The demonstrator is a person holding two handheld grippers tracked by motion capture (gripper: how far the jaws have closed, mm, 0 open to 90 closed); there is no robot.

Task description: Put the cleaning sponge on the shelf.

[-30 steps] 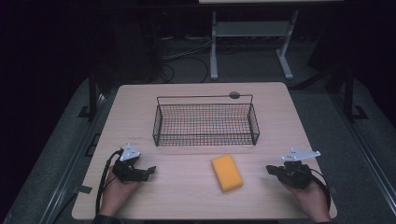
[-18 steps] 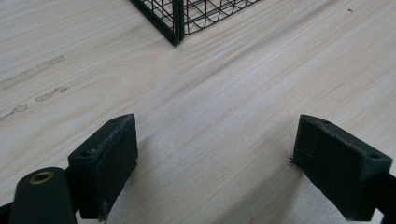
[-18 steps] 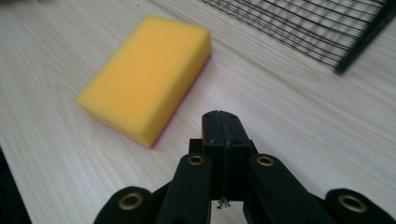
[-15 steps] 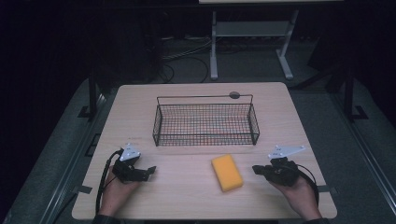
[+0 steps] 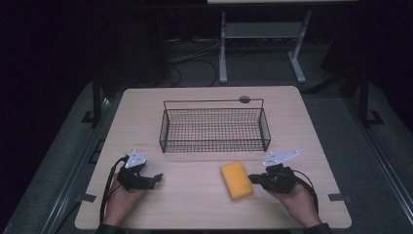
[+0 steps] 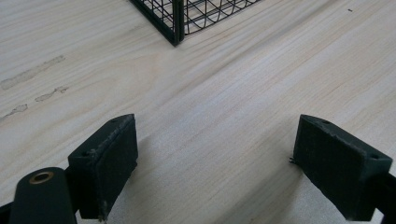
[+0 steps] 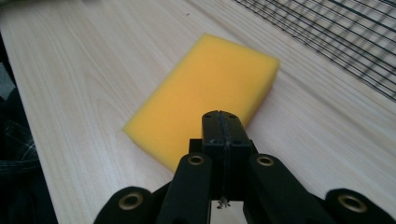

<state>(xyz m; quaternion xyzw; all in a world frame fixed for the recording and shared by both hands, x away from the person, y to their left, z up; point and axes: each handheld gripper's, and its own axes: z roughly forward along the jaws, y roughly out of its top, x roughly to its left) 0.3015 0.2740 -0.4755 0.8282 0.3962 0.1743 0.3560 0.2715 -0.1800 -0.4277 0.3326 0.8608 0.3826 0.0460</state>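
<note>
A: So, biggest first. What carries everything?

B: The bench (image 5: pixel 146 112), pale wood grain, with dark floor all round it. Beyond its far edge stands a white frame (image 5: pixel 263 39) with cables (image 5: pixel 195 63) lying on the floor near it.

A: And on the bench?

B: A black wire basket (image 5: pixel 214 127) sits in the middle of the far half, nothing in it. A small dark round disc (image 5: pixel 244 99) lies just behind its far right corner. Some faint scuff marks (image 6: pixel 32 74) show on the wood near the basket's corner in the left gripper view.

A: Where is the sponge?

B: The yellow sponge (image 5: pixel 236 180) lies flat on the near half, in front of the basket's right end and apart from it. Bare wood lies between them.

A: What about the right hand-held gripper?

B: The right hand-held gripper (image 5: pixel 255 179) is at the sponge's right edge, jaws pressed together with nothing between them. In the right gripper view its tip (image 7: pixel 222 122) overlaps the sponge's near side; I cannot tell whether it touches.

A: And the left one?

B: The left hand-held gripper (image 5: pixel 155 179) rests low at the near left, well apart from the sponge, jaws wide apart over bare wood. Nothing stands between it and the basket's corner.
</note>
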